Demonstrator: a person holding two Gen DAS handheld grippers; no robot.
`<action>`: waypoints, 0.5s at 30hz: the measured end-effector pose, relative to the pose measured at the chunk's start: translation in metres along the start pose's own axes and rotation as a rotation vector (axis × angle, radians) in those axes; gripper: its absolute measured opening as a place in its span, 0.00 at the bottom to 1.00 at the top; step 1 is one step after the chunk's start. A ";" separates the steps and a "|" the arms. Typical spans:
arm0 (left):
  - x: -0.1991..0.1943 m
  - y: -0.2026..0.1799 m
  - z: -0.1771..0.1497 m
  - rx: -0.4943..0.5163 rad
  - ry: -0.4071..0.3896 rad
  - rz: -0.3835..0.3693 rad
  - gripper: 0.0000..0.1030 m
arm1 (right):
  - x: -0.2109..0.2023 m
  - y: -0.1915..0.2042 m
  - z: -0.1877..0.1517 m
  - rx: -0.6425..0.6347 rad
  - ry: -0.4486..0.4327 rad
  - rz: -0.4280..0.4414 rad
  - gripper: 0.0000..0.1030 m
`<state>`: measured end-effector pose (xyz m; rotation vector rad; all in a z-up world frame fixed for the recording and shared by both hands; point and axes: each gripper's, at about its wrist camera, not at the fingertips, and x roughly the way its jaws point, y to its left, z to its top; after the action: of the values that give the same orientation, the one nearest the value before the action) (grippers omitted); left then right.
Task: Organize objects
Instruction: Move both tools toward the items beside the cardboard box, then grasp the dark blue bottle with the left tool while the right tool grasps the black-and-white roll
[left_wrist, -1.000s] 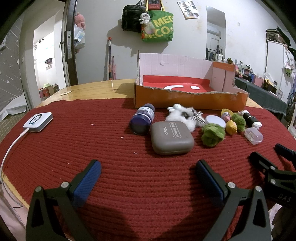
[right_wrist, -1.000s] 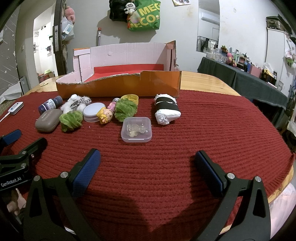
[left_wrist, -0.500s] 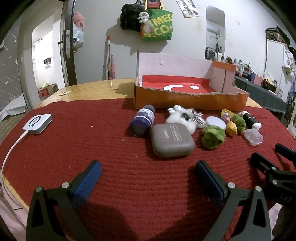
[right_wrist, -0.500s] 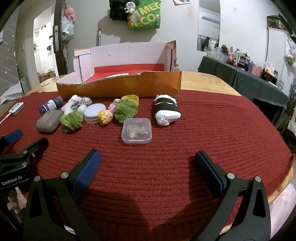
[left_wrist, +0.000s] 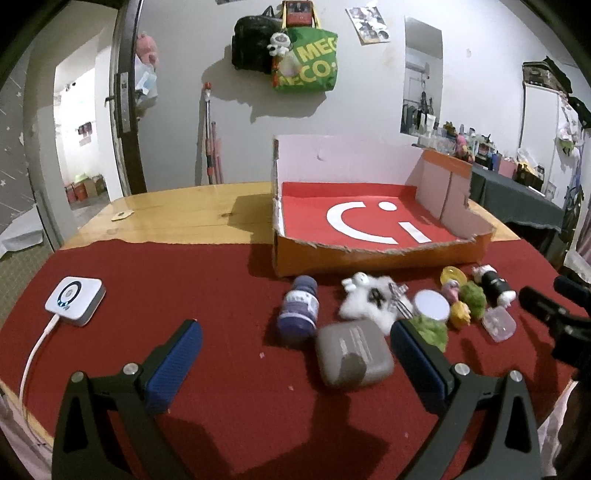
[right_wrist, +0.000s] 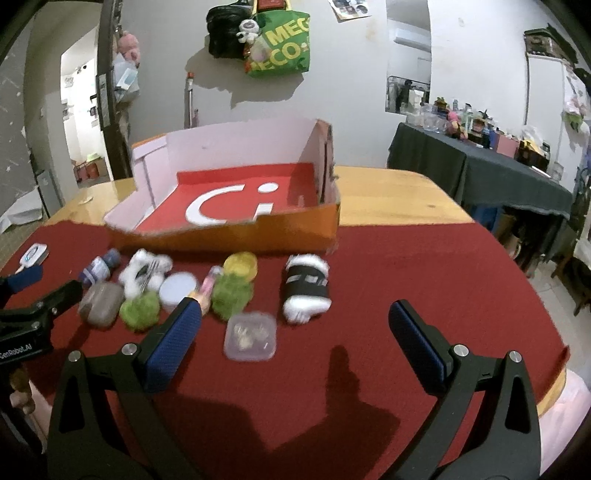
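An orange cardboard box (left_wrist: 380, 254) (right_wrist: 229, 236) with a red floor stands at the back of the red mat. In front of it lies a row of small items: a blue bottle (left_wrist: 298, 308), a white plush (left_wrist: 371, 301), a grey case (left_wrist: 352, 352) (right_wrist: 100, 303), a white round tin (left_wrist: 431, 305), green pompoms (right_wrist: 232, 293), a clear plastic box (right_wrist: 250, 336) and a white roll with a black band (right_wrist: 307, 288). My left gripper (left_wrist: 295, 363) hovers open above the mat near the grey case. My right gripper (right_wrist: 295, 341) is open, just short of the clear box.
A white charger puck (left_wrist: 74, 300) with a cable lies on the mat's left side. The red mat (right_wrist: 424, 280) covers a wooden table (left_wrist: 184, 214). Bags hang on the wall behind. A dark cluttered side table (right_wrist: 498, 173) stands at right.
Both grippers have risen and tilted down, so the box's floor now shows. They have come closer to the row of items. Nothing was picked up.
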<state>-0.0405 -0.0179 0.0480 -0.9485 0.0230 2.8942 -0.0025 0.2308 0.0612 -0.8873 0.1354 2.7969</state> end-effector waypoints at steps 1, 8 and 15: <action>0.003 0.002 0.004 0.001 0.008 -0.003 1.00 | 0.003 -0.002 0.006 0.005 0.002 -0.008 1.00; 0.029 0.013 0.024 0.010 0.091 -0.066 1.00 | 0.033 -0.015 0.025 0.034 0.080 -0.036 1.00; 0.055 0.020 0.035 0.033 0.165 -0.091 0.98 | 0.065 -0.023 0.030 0.165 0.172 -0.179 1.00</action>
<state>-0.1069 -0.0316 0.0432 -1.1487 0.0380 2.7174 -0.0659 0.2685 0.0476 -1.0421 0.2929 2.5023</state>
